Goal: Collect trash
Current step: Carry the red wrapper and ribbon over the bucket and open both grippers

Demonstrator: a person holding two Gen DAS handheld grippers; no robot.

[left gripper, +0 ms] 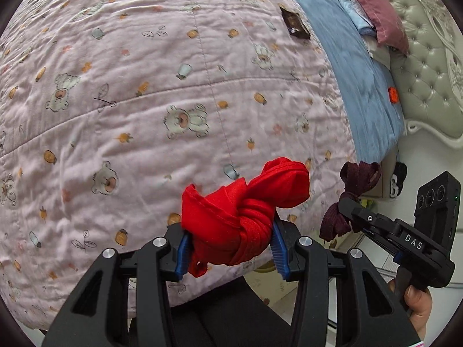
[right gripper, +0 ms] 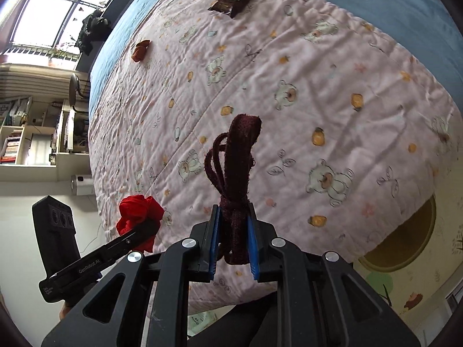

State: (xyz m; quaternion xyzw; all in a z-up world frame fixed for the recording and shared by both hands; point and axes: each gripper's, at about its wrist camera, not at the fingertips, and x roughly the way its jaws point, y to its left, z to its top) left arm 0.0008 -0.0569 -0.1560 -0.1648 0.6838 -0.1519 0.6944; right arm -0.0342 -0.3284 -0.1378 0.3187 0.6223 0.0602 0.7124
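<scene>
My left gripper [left gripper: 230,248] is shut on a knotted red cloth [left gripper: 246,217] and holds it above the near edge of the pink bear-print quilt [left gripper: 144,86]. It also shows in the right wrist view [right gripper: 139,211]. My right gripper [right gripper: 233,240] is shut on a knotted dark maroon strip [right gripper: 237,173], seen in the left wrist view [left gripper: 350,190] too. A brown wrapper [left gripper: 295,24] lies far across the quilt, also in the right wrist view [right gripper: 231,1]. A small rust-brown scrap [right gripper: 141,49] lies near the quilt's far left edge.
A blue blanket [left gripper: 361,72] lies beyond the quilt, with pillows [left gripper: 373,8] and a tufted headboard [left gripper: 428,72]. A small orange item [left gripper: 393,94] sits on the blue blanket. Shelves [right gripper: 31,133] and a window [right gripper: 58,5] stand to the left. A round tan mat [right gripper: 405,245] lies on the floor.
</scene>
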